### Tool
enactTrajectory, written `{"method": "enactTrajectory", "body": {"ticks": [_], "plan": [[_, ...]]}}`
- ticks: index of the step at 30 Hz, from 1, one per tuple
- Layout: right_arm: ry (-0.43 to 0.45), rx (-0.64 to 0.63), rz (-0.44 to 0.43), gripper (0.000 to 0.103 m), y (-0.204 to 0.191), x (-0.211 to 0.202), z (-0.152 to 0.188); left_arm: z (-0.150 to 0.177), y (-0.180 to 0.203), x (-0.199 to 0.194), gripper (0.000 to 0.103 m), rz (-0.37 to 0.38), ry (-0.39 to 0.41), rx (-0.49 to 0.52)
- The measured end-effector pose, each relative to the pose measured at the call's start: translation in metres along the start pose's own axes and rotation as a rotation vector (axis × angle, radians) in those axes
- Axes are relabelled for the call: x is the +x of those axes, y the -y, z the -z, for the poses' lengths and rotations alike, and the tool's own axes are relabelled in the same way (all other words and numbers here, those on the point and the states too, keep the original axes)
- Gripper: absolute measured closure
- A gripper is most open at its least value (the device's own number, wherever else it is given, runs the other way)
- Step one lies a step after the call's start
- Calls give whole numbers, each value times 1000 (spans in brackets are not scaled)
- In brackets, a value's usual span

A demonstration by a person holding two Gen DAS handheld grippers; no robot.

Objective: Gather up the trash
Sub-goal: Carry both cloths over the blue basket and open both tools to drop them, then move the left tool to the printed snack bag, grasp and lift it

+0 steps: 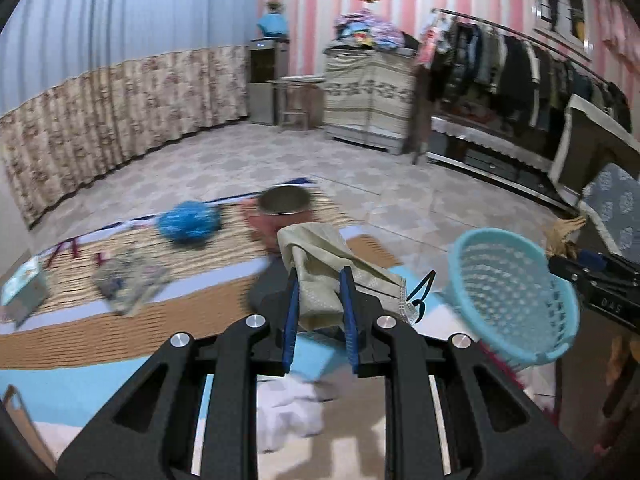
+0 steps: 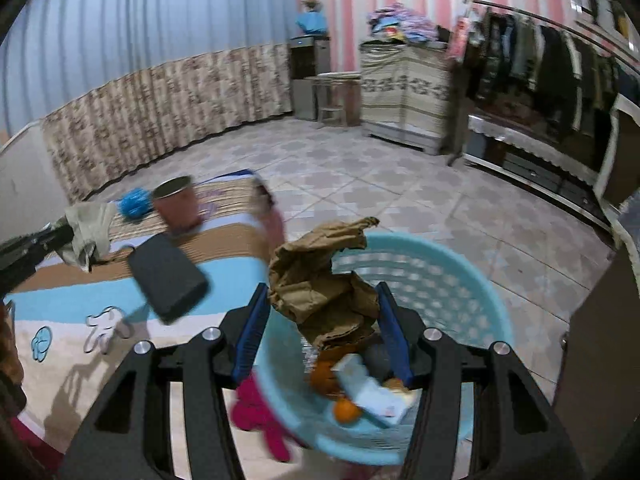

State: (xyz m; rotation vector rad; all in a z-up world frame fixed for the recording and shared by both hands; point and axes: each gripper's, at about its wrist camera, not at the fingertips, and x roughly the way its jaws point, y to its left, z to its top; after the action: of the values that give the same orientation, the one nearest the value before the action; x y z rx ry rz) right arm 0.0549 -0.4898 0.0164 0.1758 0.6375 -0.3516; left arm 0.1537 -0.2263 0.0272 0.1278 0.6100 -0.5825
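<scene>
The left gripper (image 1: 318,304) clenches a beige wrapper (image 1: 320,264). At its 2 o'clock hangs the blue basket (image 1: 508,292). The right gripper (image 2: 324,320) grips crumpled brown paper (image 2: 320,280) over that basket (image 2: 460,280), with trash inside.

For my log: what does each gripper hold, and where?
Left gripper: beige cloth, pinched at its lower end. Right gripper: crumpled brown paper, between open fingers; grip unclear.
</scene>
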Motion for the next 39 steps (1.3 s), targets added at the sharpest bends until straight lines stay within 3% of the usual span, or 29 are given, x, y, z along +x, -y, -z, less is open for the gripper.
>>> {"method": "enactTrajectory", "body": {"ticks": [9, 15, 19, 21, 30, 39], "plan": [[-16, 73, 51, 50, 65, 6, 9, 4, 104, 37, 85, 101, -32, 90], [-31, 99, 63, 50, 87, 13, 14, 5, 142, 61, 84, 166, -65, 110], [-34, 113, 67, 50, 98, 15, 19, 7, 155, 71, 75, 184, -86, 126], [-37, 119, 66, 50, 100, 16, 20, 8, 157, 73, 58, 181, -92, 125], [-58, 117, 54, 50, 94, 28, 31, 2, 124, 60, 16, 79, -53, 61], [-67, 76, 49, 49, 62, 40, 28, 4, 74, 45, 10, 7, -37, -12]]}}
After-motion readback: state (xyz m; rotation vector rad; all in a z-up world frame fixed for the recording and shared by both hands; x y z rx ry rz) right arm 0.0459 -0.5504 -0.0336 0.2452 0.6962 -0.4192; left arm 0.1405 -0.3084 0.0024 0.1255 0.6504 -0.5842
